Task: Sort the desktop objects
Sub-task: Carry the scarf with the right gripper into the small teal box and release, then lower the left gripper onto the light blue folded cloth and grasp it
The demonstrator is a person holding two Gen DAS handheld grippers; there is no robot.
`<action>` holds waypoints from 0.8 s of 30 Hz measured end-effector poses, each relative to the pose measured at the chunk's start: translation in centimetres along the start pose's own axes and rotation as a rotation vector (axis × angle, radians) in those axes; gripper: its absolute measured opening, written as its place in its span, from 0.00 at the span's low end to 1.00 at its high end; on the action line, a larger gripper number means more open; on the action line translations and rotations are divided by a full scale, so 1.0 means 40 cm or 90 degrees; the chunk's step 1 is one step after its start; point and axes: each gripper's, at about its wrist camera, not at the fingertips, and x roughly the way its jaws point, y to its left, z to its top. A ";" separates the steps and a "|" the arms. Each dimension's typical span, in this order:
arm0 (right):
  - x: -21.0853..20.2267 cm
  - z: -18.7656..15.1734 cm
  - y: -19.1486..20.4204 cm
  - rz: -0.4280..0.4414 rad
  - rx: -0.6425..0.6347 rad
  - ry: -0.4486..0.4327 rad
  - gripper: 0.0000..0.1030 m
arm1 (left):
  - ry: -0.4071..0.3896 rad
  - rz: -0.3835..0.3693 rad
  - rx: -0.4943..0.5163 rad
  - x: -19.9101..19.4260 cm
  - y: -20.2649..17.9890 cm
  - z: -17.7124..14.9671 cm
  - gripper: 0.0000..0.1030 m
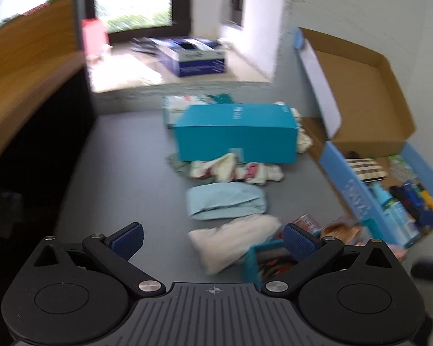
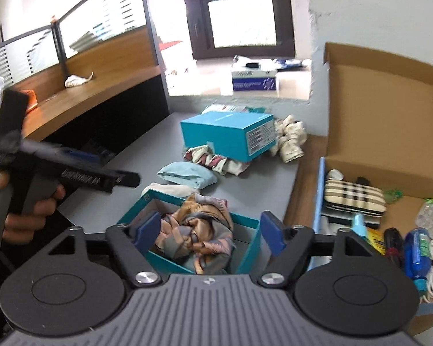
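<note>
My right gripper (image 2: 209, 232) is open, its blue pads on either side of an open teal box (image 2: 156, 199) with a crumpled patterned scarf (image 2: 199, 230) in it. My left gripper (image 1: 213, 242) is open too, hovering above the grey desk (image 1: 124, 173) with nothing between its pads. Just ahead of it lie a white folded cloth (image 1: 231, 242) and a light blue folded cloth (image 1: 226, 200). The teal box (image 1: 254, 262) shows beside its right pad. A closed teal box (image 2: 228, 135) rests on small patterned cloths (image 2: 216, 163) farther back.
At the right, an open cardboard box (image 2: 389, 115) holds a striped case (image 2: 355, 196), bottles and cables. Rolled pale cloths (image 2: 291, 138) lie by the wall. A wooden partition shelf (image 2: 86, 101) runs along the left. A hand (image 2: 26, 213) grips the left tool.
</note>
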 end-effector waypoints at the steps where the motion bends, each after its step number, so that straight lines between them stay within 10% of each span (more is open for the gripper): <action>1: -0.006 -0.008 0.000 0.002 -0.004 -0.006 0.81 | 0.015 -0.021 -0.014 0.016 0.008 0.016 1.00; 24: -0.007 -0.077 -0.014 0.011 -0.009 -0.029 0.83 | 0.127 -0.083 -0.097 0.256 0.041 0.108 0.95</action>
